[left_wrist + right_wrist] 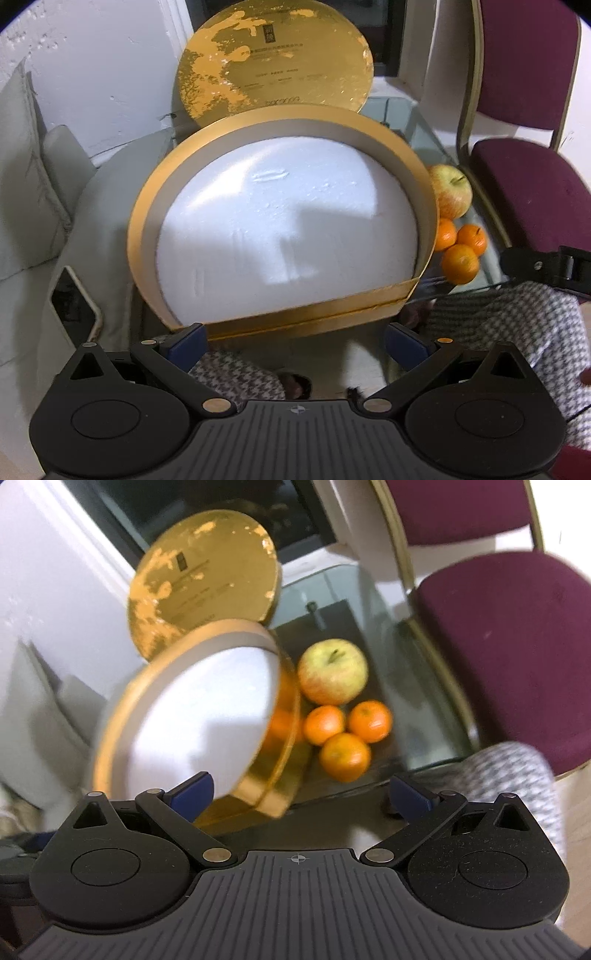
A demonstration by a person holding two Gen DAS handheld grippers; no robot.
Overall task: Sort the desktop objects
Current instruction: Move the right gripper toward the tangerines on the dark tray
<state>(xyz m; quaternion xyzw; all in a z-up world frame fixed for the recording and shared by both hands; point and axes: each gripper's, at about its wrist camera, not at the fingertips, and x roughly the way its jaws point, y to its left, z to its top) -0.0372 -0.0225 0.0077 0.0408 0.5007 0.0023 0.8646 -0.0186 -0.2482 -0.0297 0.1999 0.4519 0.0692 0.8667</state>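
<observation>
A round gold box with a white foam floor stands open on a glass table; its gold lid leans upright behind it. To the box's right lie an apple and three oranges. My left gripper hangs open just short of the box's near wall, nothing between its fingers. In the right wrist view the same box, lid, apple and oranges show. My right gripper is open, short of the nearest orange.
The glass table ends at a curved edge by a maroon chair. A grey cushion and grey cover lie left of the box. A phone rests there. Houndstooth-clad legs are below the table edge.
</observation>
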